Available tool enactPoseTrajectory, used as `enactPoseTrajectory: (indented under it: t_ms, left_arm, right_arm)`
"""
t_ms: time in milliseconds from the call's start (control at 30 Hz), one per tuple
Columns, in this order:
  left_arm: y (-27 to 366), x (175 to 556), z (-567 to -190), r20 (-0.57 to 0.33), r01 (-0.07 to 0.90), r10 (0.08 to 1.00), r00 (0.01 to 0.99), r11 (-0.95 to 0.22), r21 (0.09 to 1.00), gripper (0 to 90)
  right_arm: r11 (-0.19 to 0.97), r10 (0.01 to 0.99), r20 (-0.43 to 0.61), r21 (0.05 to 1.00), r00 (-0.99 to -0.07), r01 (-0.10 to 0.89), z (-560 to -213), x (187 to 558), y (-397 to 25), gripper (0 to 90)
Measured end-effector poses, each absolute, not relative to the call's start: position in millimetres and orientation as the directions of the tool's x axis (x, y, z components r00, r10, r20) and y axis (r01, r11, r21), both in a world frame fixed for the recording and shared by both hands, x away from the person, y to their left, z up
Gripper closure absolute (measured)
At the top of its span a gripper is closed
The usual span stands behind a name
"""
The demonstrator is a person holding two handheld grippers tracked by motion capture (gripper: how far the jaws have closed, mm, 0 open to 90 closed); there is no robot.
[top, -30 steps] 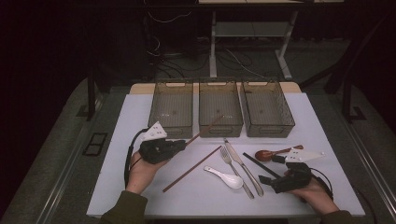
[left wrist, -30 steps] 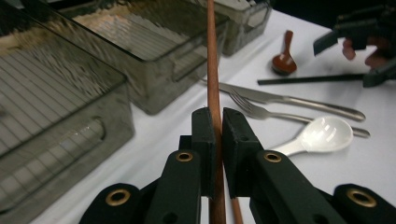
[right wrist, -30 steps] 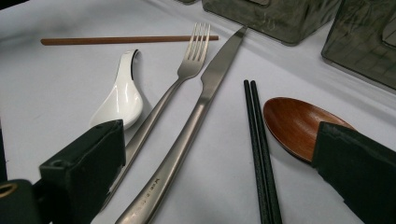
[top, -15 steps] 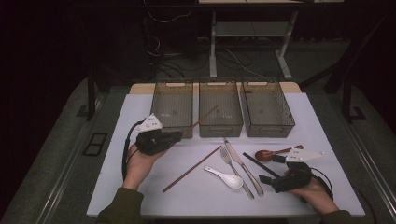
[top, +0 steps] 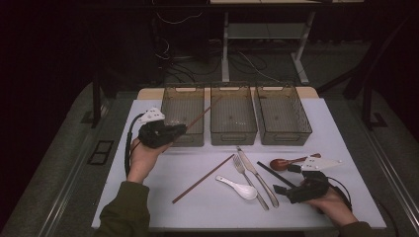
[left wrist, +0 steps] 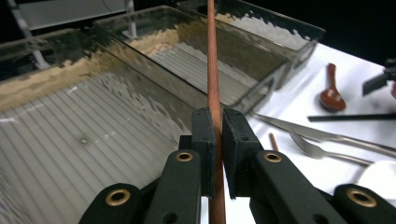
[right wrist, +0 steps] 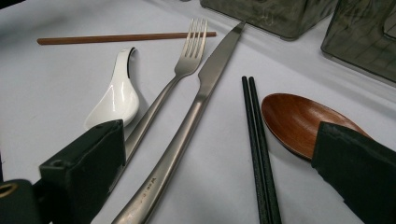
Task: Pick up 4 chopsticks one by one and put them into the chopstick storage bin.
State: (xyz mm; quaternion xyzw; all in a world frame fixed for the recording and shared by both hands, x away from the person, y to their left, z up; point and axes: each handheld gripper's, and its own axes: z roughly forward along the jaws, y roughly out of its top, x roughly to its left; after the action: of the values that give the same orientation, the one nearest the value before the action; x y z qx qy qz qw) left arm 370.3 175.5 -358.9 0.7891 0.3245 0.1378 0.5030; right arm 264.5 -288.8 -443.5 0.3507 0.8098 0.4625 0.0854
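My left gripper (top: 179, 129) (left wrist: 219, 122) is shut on a brown chopstick (top: 203, 113) (left wrist: 213, 70), held up over the left clear bin (top: 183, 107) and slanting toward the middle bin (top: 233, 111) (left wrist: 196, 65). A second brown chopstick (top: 202, 178) (right wrist: 126, 37) lies on the white table. My right gripper (top: 285, 178) (right wrist: 219, 158) rests open at the front right, its jaws either side of the knife (right wrist: 187, 126), the black chopsticks (right wrist: 259, 140) and the brown wooden spoon (top: 281, 162) (right wrist: 299, 121). A white ceramic spoon (top: 238, 187) (right wrist: 116, 95), fork (top: 249, 180) (right wrist: 180, 79) and knife (top: 257, 175) lie mid-table.
A third clear bin (top: 282, 113) stands at the right of the row along the table's far side. The white tabletop (top: 341, 143) ends at dark floor on both sides. A table frame and cables lie beyond the far edge.
My left gripper has lifted the brown chopstick and carried it away from me, up over the left bin. The right gripper has stayed put.
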Motion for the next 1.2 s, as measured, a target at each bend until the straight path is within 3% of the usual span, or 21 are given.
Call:
enactPoseTrajectory:
  t_ms: [600, 1200]
  left_arm:
    - [179, 424, -362, -0.123, 0.426, 0.718, 0.685, -0.257, 0.867, 82.9]
    - [186, 456, -383, -0.162, 0.535, 0.819, 0.551, -0.198, 0.821, 82.9]
  right_arm:
    - [0.321, 0.65, 0.192, 0.808, -0.735, 0.495, -444, 265, -290, 2.7]
    - [0.313, 0.648, 0.2, 0.809, -0.735, 0.497, -443, 265, -290, 2.7]
